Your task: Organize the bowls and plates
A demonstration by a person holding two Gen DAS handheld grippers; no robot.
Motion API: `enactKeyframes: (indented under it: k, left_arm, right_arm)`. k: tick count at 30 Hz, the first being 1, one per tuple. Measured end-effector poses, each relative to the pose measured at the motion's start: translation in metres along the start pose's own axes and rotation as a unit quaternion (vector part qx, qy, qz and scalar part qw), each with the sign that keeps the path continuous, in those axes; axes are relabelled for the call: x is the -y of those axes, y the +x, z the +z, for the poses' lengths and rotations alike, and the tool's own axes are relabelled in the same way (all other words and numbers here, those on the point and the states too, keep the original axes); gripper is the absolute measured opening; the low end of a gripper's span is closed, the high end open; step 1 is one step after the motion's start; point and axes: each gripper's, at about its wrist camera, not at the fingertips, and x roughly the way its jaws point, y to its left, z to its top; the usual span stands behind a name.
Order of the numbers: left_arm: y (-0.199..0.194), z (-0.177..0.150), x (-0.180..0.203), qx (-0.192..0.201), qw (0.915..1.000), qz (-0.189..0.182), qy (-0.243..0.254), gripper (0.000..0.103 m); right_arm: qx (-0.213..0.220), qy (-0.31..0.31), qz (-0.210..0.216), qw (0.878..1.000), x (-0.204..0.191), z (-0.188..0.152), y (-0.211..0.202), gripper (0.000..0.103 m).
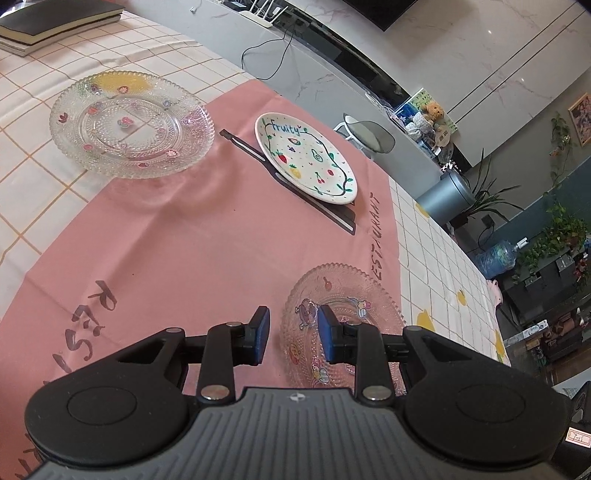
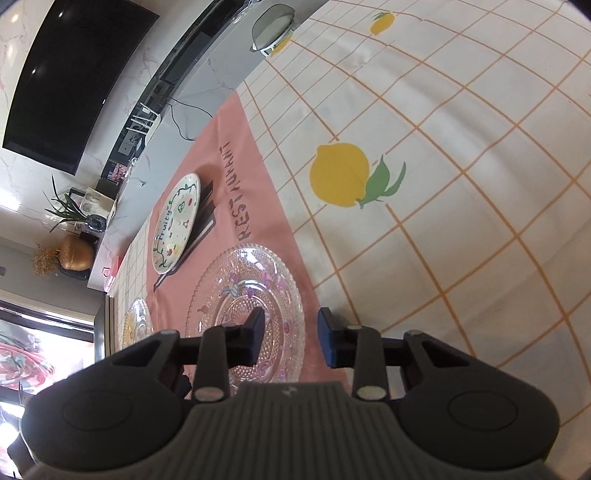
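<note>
- Left gripper [image 1: 293,336] hangs over the near edge of a small glass plate [image 1: 354,295] with cartoon prints. One pad is over the plate and the other over the pink cloth [image 1: 184,240], with the rim running between them. The jaws are partly apart, and I honestly can't tell if the pads are pressing the rim.
- Right gripper [image 2: 291,338] is in a similar spot over a glass plate [image 2: 245,291] with little flowers. One finger is over the plate and the other sits past its rim, above the checked tablecloth [image 2: 461,184]. There's a clear gap with the plate edge in it, so it looks not clamped.
- A white "Fruity" plate [image 1: 306,157] sits further back on the pink cloth, on top of a printed dark shape.
- Another big glass plate [image 1: 131,123] is off to the left, half on pink and half on the checked cloth.
- A stack of books [image 1: 55,22] is in the far corner.
</note>
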Motion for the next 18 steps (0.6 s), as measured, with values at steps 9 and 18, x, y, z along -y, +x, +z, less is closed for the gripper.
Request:
enactKeyframes:
  k: [9, 18]
  left_arm:
    - [0.011, 0.002, -0.003, -0.013, 0.9998, -0.012, -0.006, 0.031]
    - [0.015, 0.004, 0.000, -0.012, 0.9999, -0.006, -0.007, 0.025]
  right_arm:
    - [-0.005, 0.004, 0.013, 1.000, 0.000, 0.001, 0.005, 0.026]
    - [-0.007, 0.008, 0.021, 1.000, 0.001, 0.000, 0.007, 0.026]
